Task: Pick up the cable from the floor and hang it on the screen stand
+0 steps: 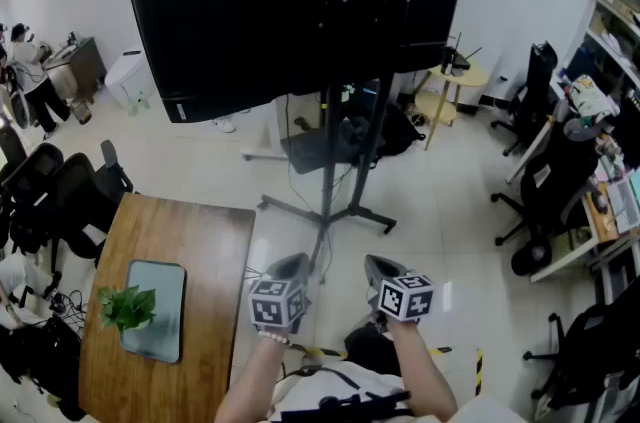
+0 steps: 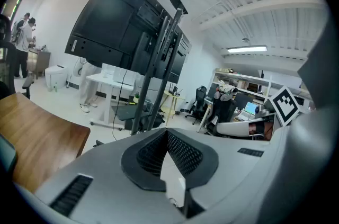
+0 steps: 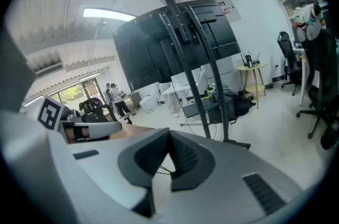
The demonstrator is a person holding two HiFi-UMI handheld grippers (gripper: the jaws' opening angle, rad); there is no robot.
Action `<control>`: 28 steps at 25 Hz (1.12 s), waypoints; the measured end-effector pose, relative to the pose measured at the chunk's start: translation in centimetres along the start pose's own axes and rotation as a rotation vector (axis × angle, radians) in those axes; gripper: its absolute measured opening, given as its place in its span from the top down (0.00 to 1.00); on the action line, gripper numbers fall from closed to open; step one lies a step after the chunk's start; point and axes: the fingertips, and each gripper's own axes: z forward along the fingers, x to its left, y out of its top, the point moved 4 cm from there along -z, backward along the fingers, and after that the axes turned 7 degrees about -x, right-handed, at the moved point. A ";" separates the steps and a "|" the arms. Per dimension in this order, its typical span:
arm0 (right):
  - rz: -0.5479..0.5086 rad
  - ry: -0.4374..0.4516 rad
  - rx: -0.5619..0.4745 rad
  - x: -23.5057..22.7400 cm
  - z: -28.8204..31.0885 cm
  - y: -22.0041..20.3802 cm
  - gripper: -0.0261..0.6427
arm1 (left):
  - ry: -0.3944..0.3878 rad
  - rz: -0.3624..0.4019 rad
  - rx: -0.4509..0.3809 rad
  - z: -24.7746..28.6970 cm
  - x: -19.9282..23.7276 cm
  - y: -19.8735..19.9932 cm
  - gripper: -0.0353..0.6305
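The cable (image 3: 159, 169) is hard to pick out from where I stand. The best sign of it is a few thin dark strands on the pale floor, seen through the gap under the right gripper's (image 3: 169, 135) tips in its own view. From above I can't make it out with any certainty. If that is it, it lies low and just ahead of the person's feet, between the edge of the wooden table (image 1: 160, 241) and the base of the screen stand (image 1: 328, 166). I can't tell which way it runs along the floor.

Both grippers are held out side by side in front of the person, tilted a little downward and aimed at the stand. The left gripper (image 1: 290, 263) has its jaws pressed together with nothing between them. The right gripper (image 1: 383, 266) is closed the same way and is also empty.

The stand rises straight ahead of them, well apart, carrying the big dark screen (image 1: 280, 1) overhead.

I'd judge the pick-up hasn't started. The strands sit below the tips rather than in front of them, so a gripper must dip and spread its jaws first. The right one looks slightly better placed, since the strands show in its view.
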 end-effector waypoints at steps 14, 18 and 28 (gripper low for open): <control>0.021 0.033 0.041 -3.7 7.7 1.0 0.94 | 0.117 0.044 -0.003 9.1 6.4 2.1 0.79; 0.014 0.059 0.045 -5.6 11.9 3.5 0.94 | 0.149 0.059 0.018 14.5 9.1 3.9 0.79; 0.000 0.121 0.131 -10.8 22.2 8.0 0.94 | 0.272 0.089 0.058 30.4 18.4 6.9 0.76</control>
